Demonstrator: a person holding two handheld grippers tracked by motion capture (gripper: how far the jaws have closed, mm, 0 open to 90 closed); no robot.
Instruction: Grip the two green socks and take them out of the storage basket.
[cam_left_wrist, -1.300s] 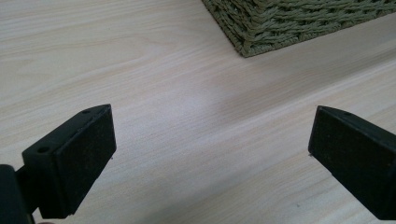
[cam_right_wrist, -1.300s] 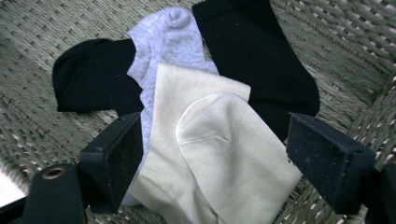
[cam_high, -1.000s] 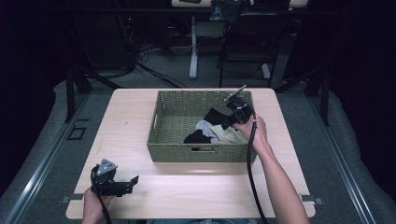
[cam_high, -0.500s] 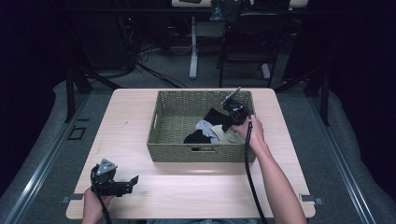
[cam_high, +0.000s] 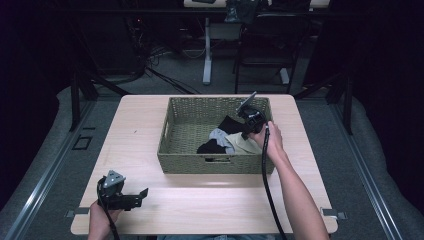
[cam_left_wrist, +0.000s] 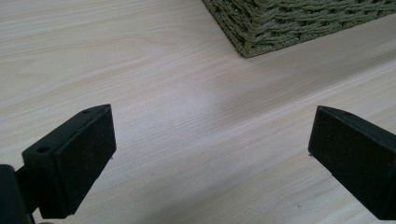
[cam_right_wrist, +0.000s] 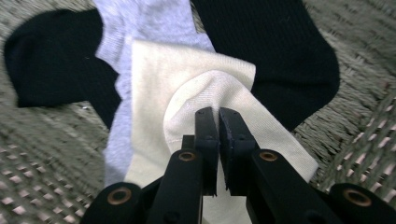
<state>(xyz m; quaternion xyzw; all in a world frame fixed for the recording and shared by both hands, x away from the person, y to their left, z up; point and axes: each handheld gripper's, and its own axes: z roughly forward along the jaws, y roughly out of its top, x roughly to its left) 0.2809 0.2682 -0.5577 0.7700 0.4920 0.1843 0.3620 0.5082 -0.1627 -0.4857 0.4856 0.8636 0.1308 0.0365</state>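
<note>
A woven green basket (cam_high: 215, 164) stands mid-table and holds several socks. A cream sock (cam_right_wrist: 187, 79) lies on a grey sock (cam_right_wrist: 140, 23), with black socks (cam_right_wrist: 280, 46) at both sides. My right gripper (cam_right_wrist: 218, 112) is down inside the basket, jaws shut on a raised fold of the cream sock. In the high view the right gripper (cam_high: 244, 134) sits at the basket's right end, over the cream sock (cam_high: 245, 144). My left gripper (cam_high: 142, 193) rests low at the table's front left, open, with bare wood between its jaws (cam_left_wrist: 210, 144).
The light wooden table (cam_high: 210, 210) has free surface in front of and to the left of the basket. A basket corner (cam_left_wrist: 280, 23) lies ahead of the left gripper. Behind the table stand dark chairs and desk legs (cam_high: 207, 55).
The right hand and gripper have shifted slightly left and deeper into the basket, onto the socks. The left gripper has stayed in place.
</note>
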